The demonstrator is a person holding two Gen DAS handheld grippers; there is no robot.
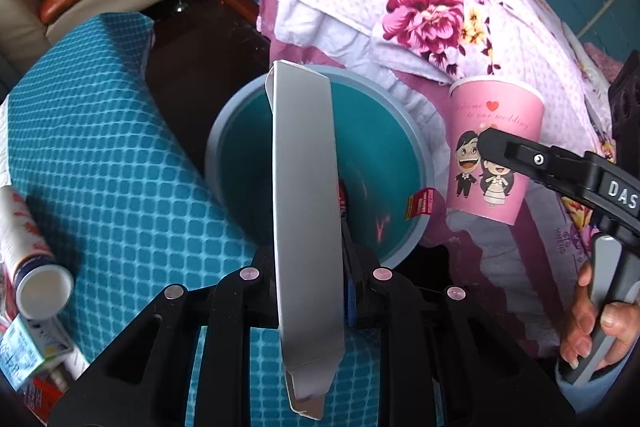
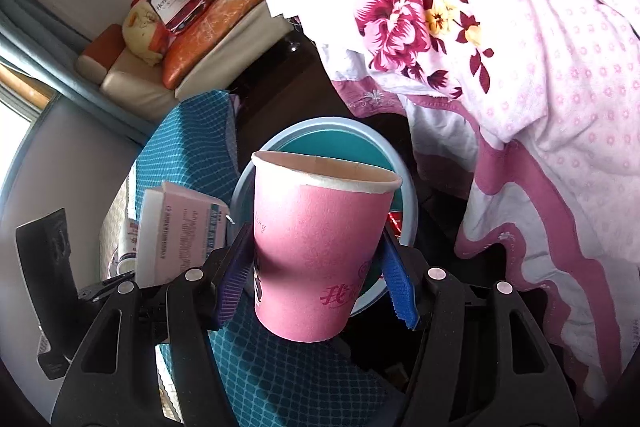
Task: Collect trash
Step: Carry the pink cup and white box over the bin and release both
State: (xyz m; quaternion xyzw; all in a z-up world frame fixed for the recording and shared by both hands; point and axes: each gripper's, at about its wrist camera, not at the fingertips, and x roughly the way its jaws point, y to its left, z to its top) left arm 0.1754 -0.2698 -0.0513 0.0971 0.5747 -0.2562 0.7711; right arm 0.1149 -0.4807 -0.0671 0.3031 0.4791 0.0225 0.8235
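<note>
Clamping a flattened grey carton edge-on between its jaws, the left gripper holds the piece directly over the round blue bin ahead of it, apparently so that a release would drop it straight inside. To its right, the right gripper pinches a pink paper cup upright by its lower walls, blue pads pressed against both sides, mouth up and poised just short of the same bin's rim; the upright carry seems chosen to keep any dregs from spilling. Inside the bin, a red wrapper lies against the wall. Farther left of the grippers, a white tube and small boxes rest on the blue grid-patterned cloth, seemingly awaiting collection. Beyond and to the right, a floral quilt hangs off the bed beside the bin.
</note>
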